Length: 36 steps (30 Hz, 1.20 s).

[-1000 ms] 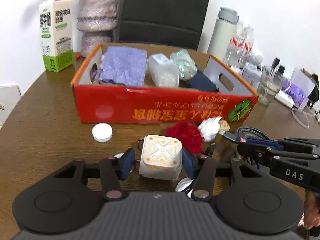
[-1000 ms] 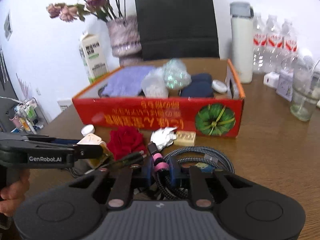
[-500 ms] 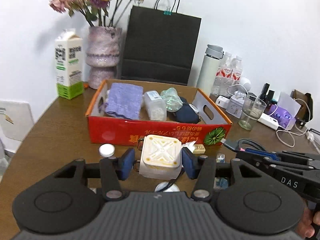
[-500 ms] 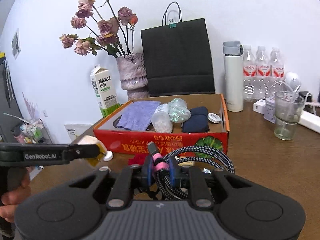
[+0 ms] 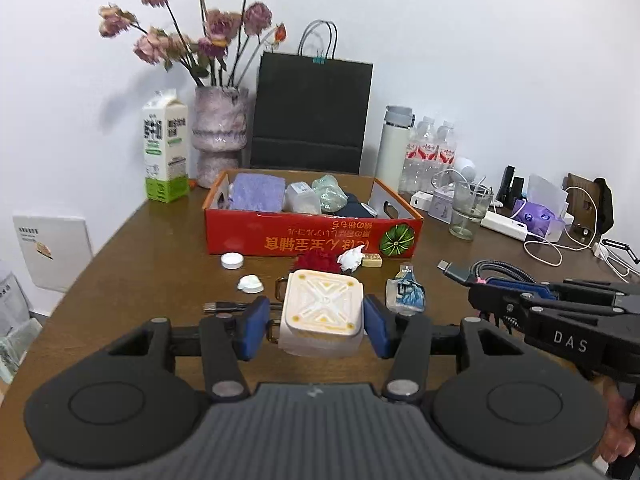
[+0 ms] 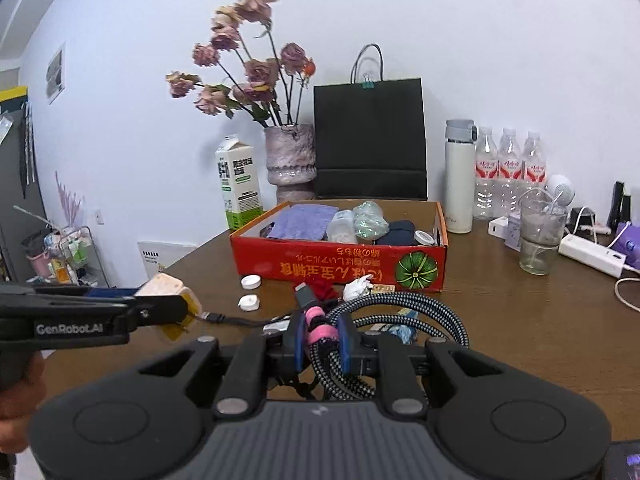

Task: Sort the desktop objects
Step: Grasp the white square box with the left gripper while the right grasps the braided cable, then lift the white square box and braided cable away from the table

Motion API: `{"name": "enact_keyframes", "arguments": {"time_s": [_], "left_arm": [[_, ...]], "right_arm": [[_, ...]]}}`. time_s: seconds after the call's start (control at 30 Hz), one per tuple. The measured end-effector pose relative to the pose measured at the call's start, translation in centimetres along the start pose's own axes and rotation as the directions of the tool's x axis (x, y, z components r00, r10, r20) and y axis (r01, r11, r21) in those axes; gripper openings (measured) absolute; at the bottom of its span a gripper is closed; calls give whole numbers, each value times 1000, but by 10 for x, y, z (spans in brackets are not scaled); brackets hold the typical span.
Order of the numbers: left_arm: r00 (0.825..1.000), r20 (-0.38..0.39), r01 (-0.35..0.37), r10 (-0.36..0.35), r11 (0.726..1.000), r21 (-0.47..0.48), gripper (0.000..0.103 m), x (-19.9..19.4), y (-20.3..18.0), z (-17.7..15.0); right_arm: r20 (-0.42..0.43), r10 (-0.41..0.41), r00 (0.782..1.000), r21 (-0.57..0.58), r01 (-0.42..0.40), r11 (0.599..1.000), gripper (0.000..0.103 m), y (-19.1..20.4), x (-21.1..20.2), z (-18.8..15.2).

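My left gripper (image 5: 316,322) is shut on a cream square charger block (image 5: 323,312), held above the brown table (image 5: 132,264). In the right wrist view that block (image 6: 168,286) shows at the left gripper's tips. My right gripper (image 6: 320,340) is shut on a coiled braided cable (image 6: 404,312) bound with pink ties; the same cable (image 5: 496,272) appears at the right of the left wrist view. Ahead stands a red cardboard box (image 5: 312,240) (image 6: 340,266) holding a purple cloth, a plastic jar, a crumpled wrap and a dark pouch.
Before the box lie white caps (image 5: 232,260), a red flower (image 5: 316,262), a white scrap (image 5: 350,260), a small sachet (image 5: 406,292) and a thin black cable (image 6: 240,320). Behind are a milk carton (image 5: 166,152), vase (image 5: 220,132), black bag (image 5: 312,116), bottles (image 6: 508,172), a glass (image 6: 540,236) and a power strip (image 6: 592,254).
Both grippers have pulled back from the box and risen, each keeping its load. The box looks smaller and farther, and more of the wall and flowers shows.
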<state>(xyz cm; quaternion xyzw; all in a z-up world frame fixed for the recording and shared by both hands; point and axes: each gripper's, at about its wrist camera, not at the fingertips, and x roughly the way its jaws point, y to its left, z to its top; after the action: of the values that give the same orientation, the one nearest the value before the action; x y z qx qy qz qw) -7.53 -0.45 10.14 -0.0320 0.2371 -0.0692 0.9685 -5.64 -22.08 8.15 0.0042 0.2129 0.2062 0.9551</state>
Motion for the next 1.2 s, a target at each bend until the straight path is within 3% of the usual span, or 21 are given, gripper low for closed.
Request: {"name": "enact_keyframes", "arguments": {"time_s": [0.43,0.53,0.63,0.8,1.0,1.2], "left_arm": [[997,68,-28,30,999,-32,52,-83,6,-39],[993,104,-57,61,997,-45,52,-109,14,-52],[989,122,-81,84,996,-33,52,-125,17,-61],[986,156,-63,62,998,-4,52,-139,12,-56],[982,162,-96,93,995,10,52,-147,19,-62],[973,149,-163,179,980,-112,52,-142,49,-55]], "right_arm": [[-12,-25,1000,-2,25,1000,16,10,-64,-24],[20,-44,999,35,43,998,16,13,-87,-30],[44,-31,999,-16,31,999,16,22,-101,-39],[47,-10,999,-30,11,999,16,25,-117,-48],[41,3,999,-33,-1,999,16,22,-130,-54],[68,-14,998,-41,17,999,16,28,-140,-45]]}}
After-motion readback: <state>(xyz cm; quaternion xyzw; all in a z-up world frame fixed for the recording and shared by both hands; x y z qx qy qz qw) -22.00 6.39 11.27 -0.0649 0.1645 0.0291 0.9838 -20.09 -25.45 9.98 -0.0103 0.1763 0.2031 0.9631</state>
